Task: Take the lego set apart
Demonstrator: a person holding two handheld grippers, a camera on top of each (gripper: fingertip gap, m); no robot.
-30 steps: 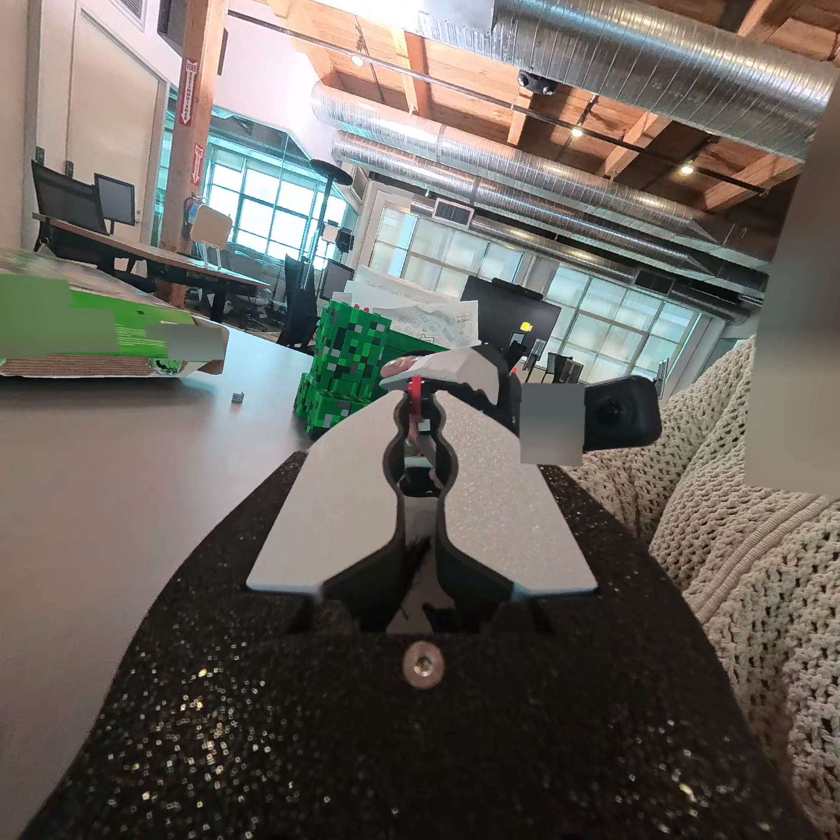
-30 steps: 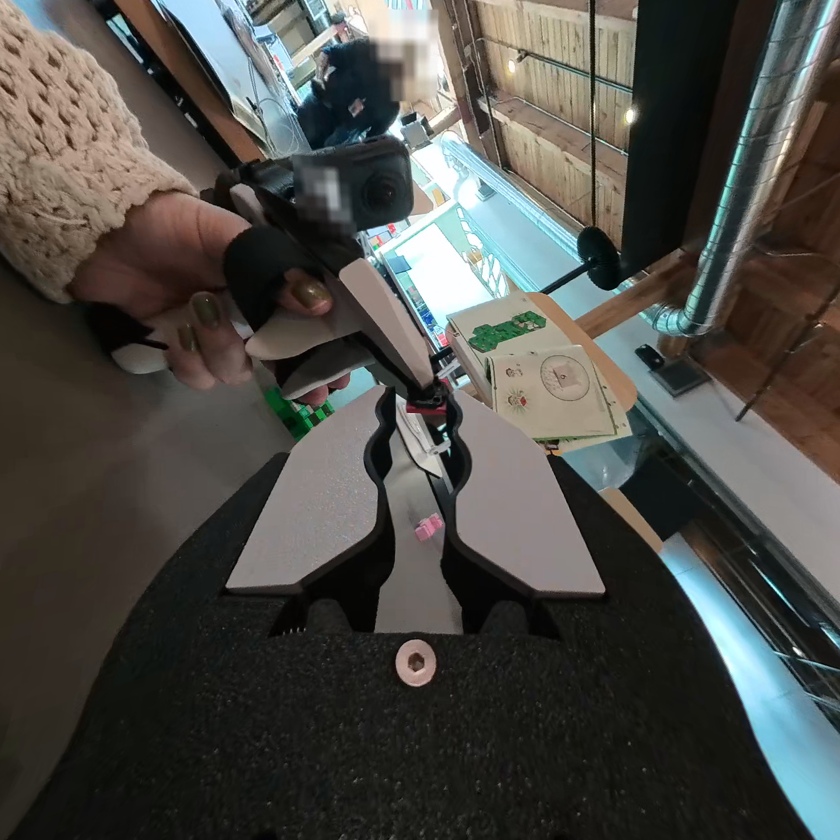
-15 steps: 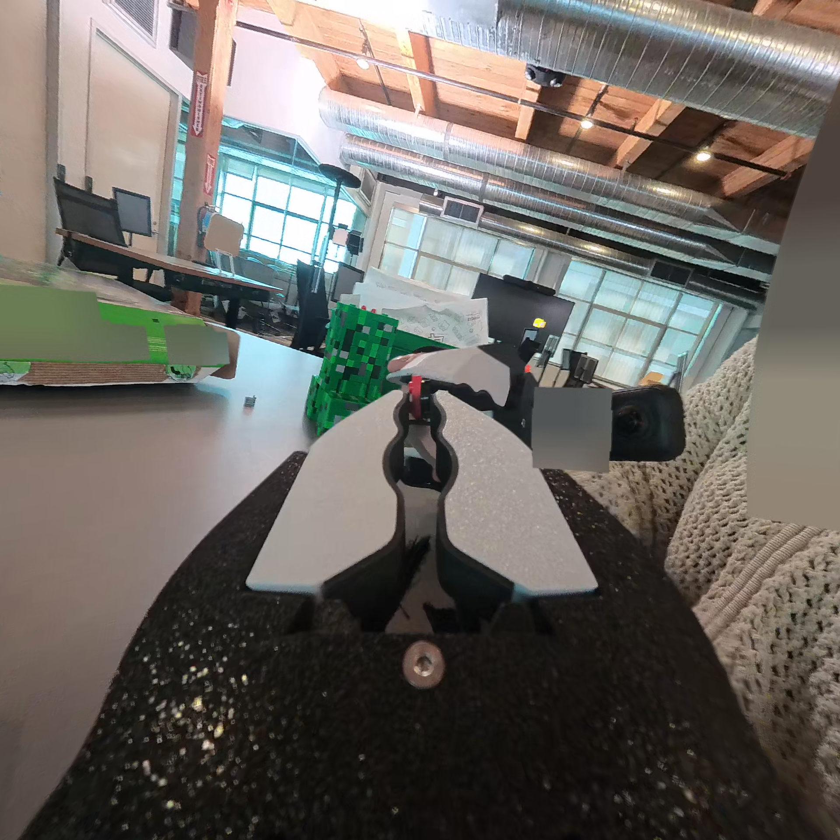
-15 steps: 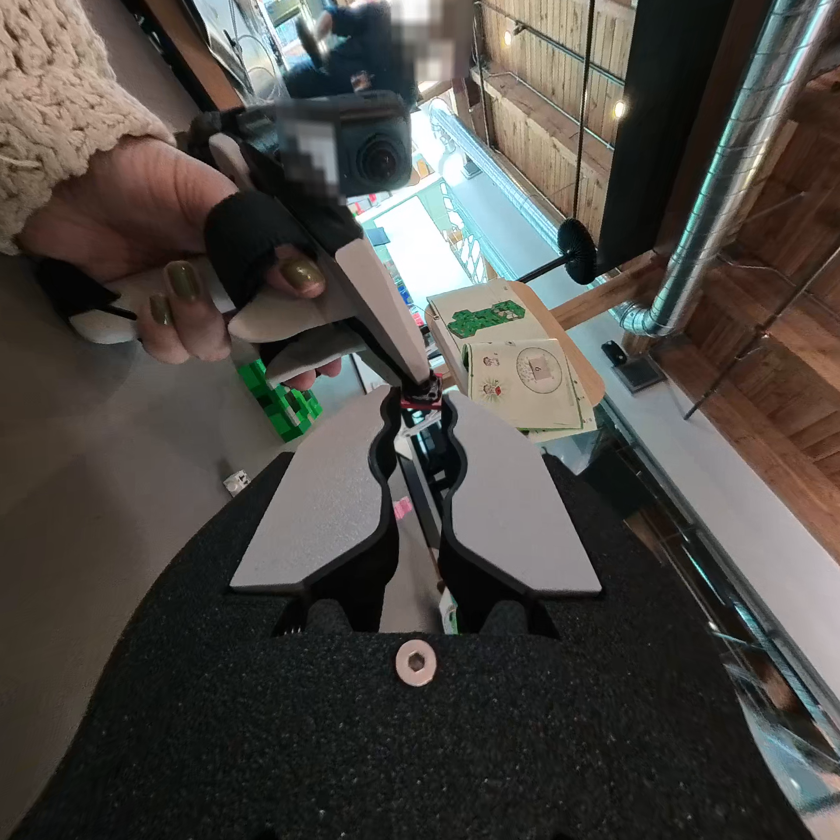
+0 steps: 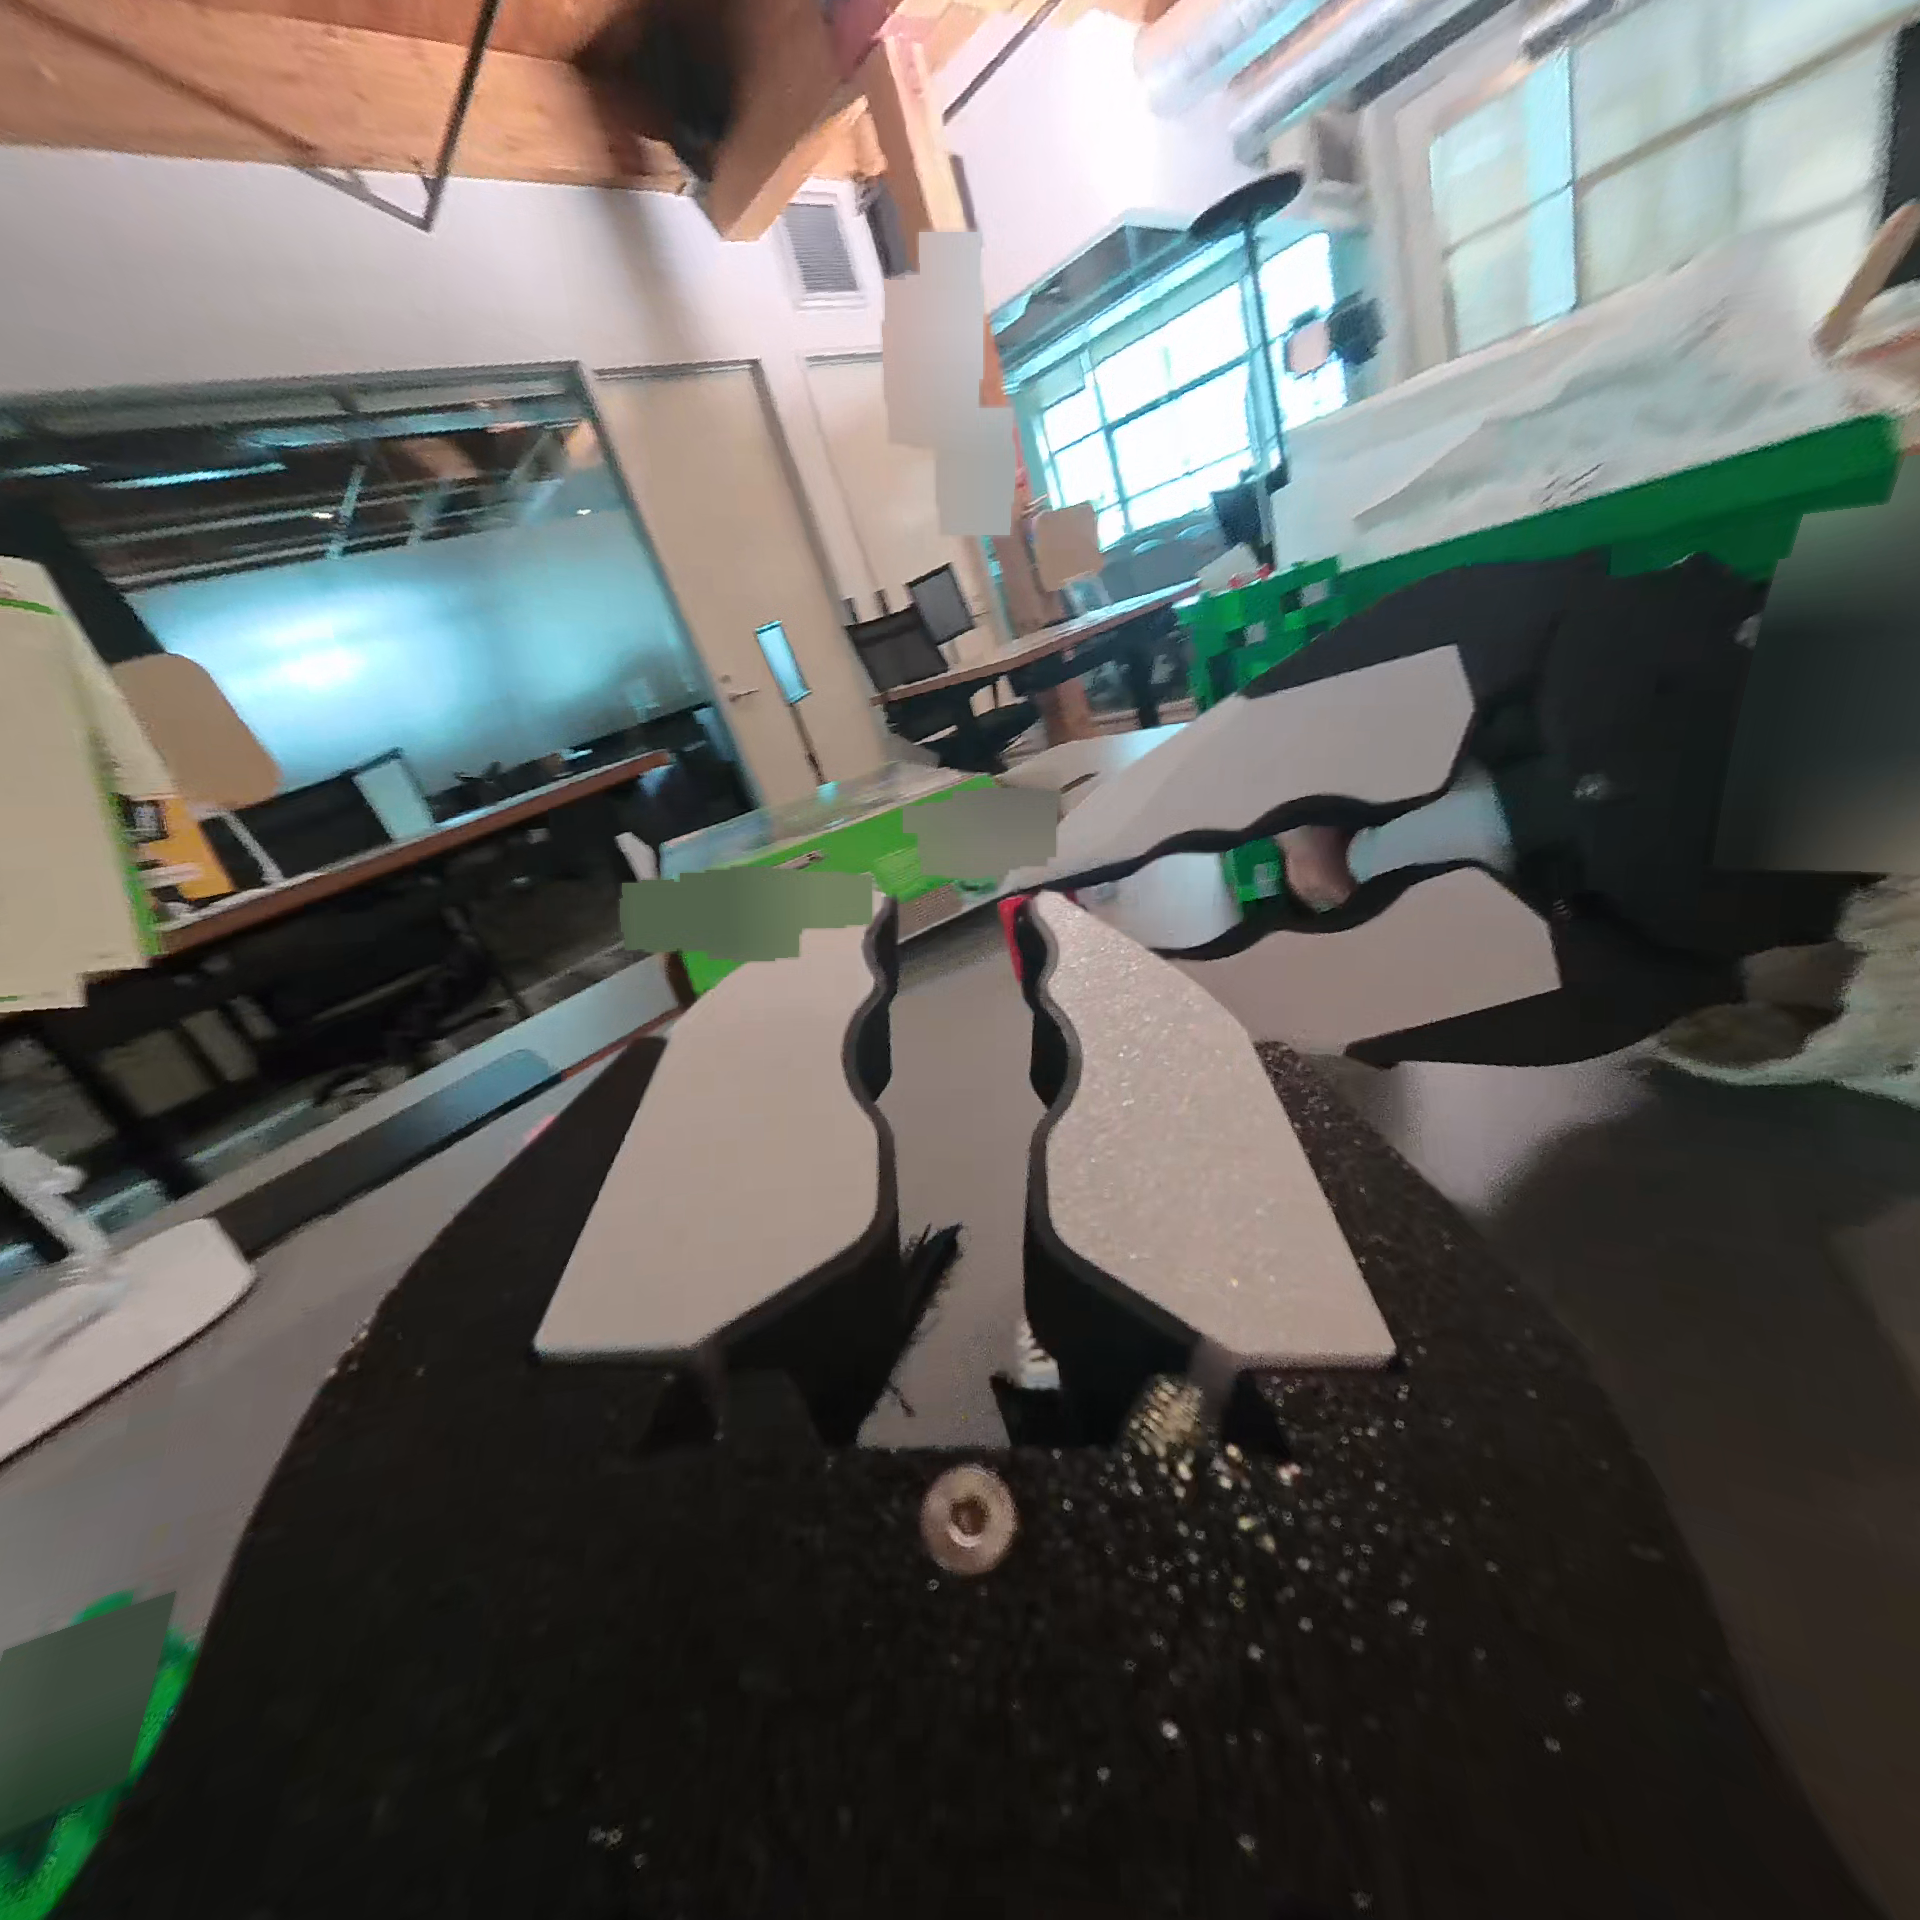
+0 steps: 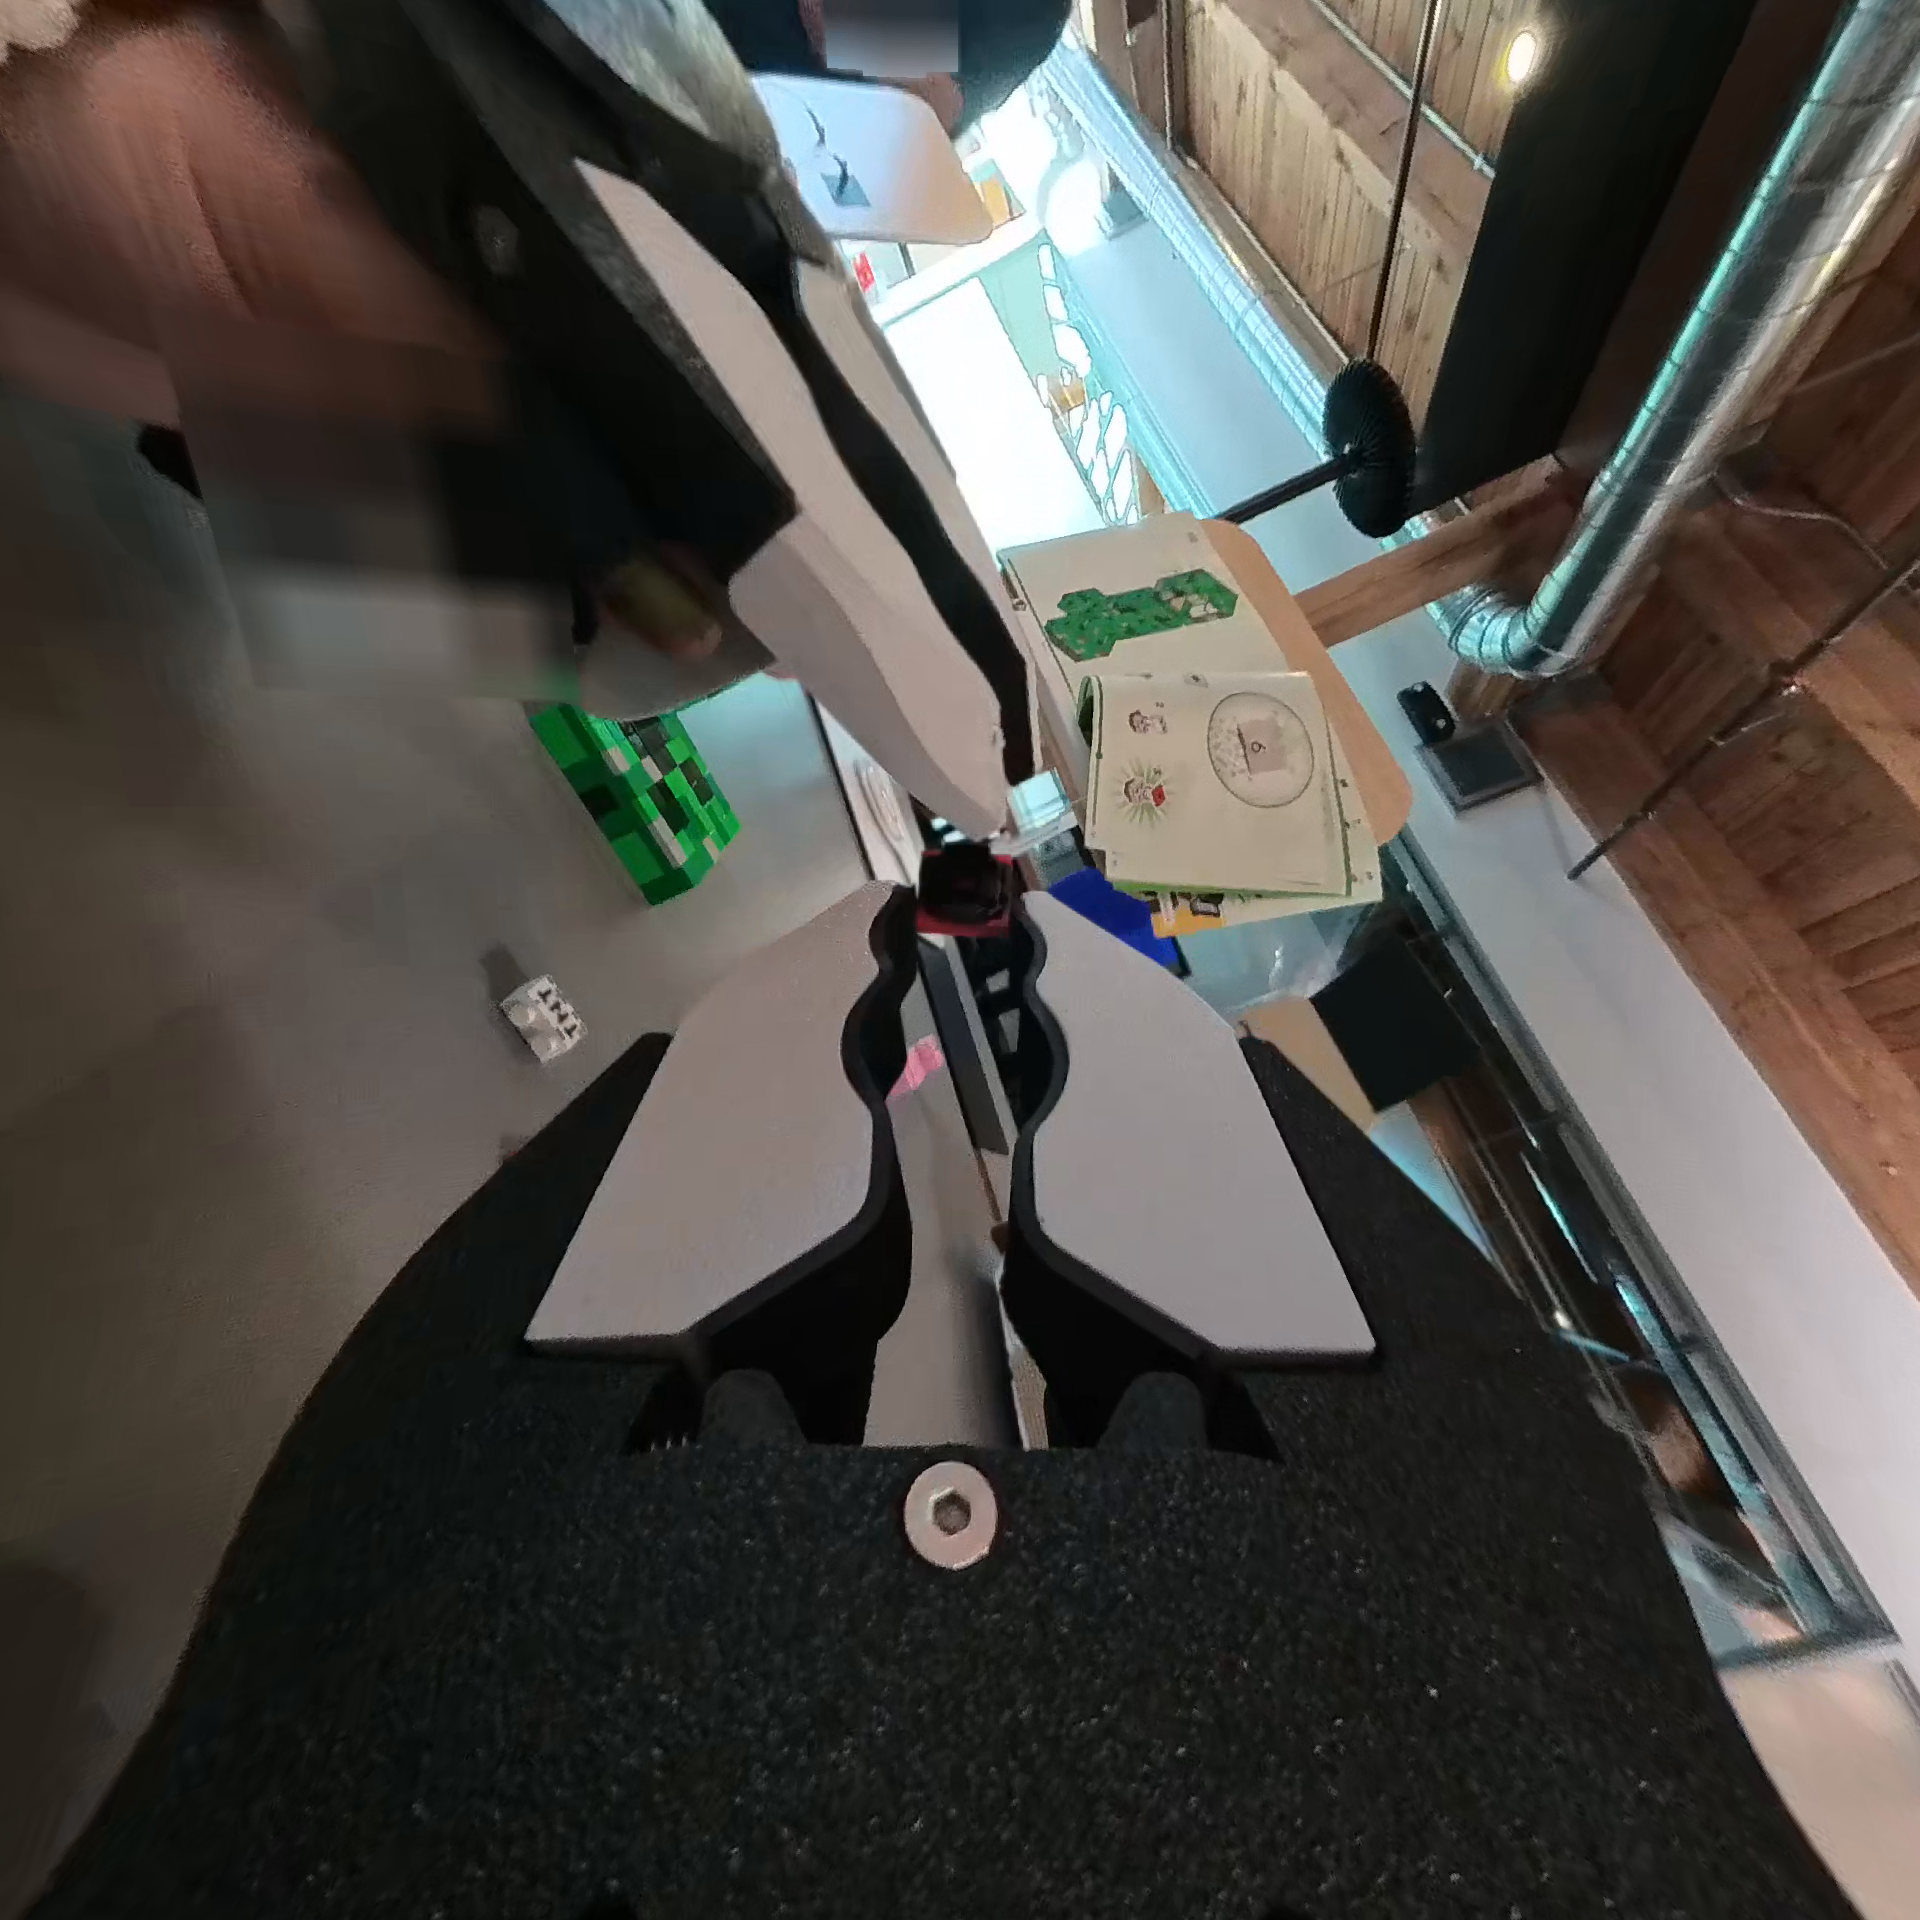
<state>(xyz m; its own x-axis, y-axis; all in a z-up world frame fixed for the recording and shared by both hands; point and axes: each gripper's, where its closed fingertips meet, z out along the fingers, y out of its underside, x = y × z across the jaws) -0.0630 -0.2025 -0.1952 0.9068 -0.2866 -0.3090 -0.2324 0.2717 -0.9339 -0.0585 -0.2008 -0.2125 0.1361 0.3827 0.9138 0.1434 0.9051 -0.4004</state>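
Note:
My right gripper (image 6: 961,904) is shut on a small red and black lego piece (image 6: 961,891). My left gripper (image 5: 954,916) is open with nothing between its fingers. The right gripper's tips (image 5: 1029,896) touch its right fingertip, where a sliver of the red piece (image 5: 1008,923) shows. In the right wrist view the left gripper comes down from the upper left, its fingertip (image 6: 971,769) just above the red piece, with a small clear bit (image 6: 1039,802) beside it. The green blocky lego figure (image 6: 634,790) stands on the grey table (image 6: 260,1039); it shows blurred in the left wrist view (image 5: 1262,623).
A small white brick (image 6: 542,1018) and a pink piece (image 6: 914,1070) lie on the table near my right gripper. An open instruction booklet (image 6: 1216,779) lies beyond. A green box (image 5: 831,862) sits behind my left gripper. A person's hand (image 6: 208,239) holds the left gripper. My two grippers' fingertips are within a few centimetres of each other. The small white brick (image 6: 542,1018) lies around 10 centimeters away from my right fingertips.
My left gripper has opened and swung sharply, so its view now faces another side of the room. My right gripper still holds the red piece. Both views are motion-blurred.

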